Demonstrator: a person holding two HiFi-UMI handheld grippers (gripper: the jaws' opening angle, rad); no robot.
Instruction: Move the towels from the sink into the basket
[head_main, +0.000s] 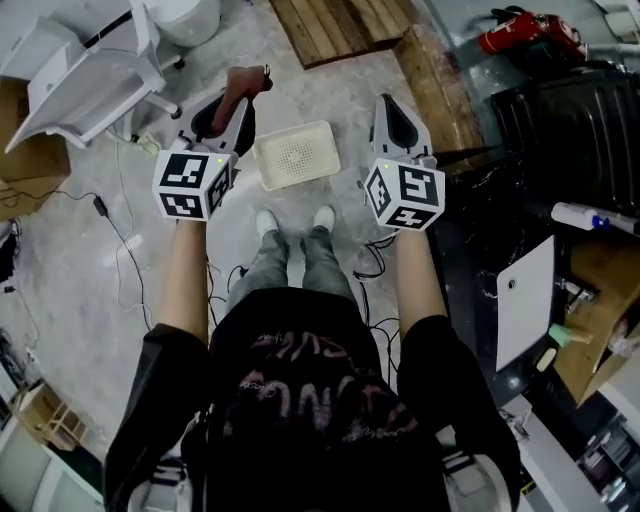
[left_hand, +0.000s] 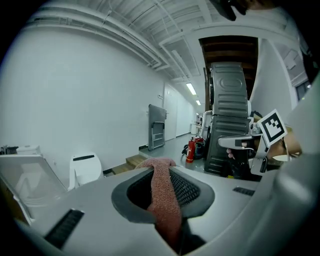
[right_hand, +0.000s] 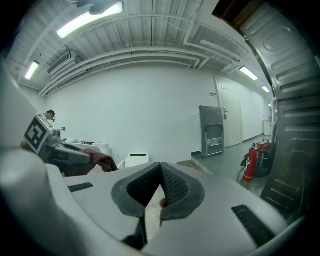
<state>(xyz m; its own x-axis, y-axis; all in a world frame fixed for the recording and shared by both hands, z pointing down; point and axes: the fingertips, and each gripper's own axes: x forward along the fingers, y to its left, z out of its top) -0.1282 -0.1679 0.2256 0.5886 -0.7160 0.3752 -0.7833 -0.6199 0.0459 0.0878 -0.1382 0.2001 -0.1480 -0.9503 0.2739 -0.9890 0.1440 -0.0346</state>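
Note:
A reddish-brown towel (head_main: 246, 86) hangs from my left gripper (head_main: 232, 112), which is shut on it at chest height above the floor. In the left gripper view the towel (left_hand: 162, 195) runs as a strip between the dark pads and folds over their tips. A white perforated basket (head_main: 264, 168) stands on the floor below, between the two grippers and just ahead of the person's shoes. My right gripper (head_main: 402, 112) is held level with the left one, to the right of the basket. Its jaws (right_hand: 161, 172) meet at the tips with no towel between them. The sink is not in view.
A wooden pallet (head_main: 340, 25) lies beyond the basket. A black machine (head_main: 570, 130) and a red fire extinguisher (head_main: 525, 35) stand at the right, with a white panel (head_main: 525, 300) below them. White furniture (head_main: 90, 70) and cables (head_main: 110, 220) occupy the left.

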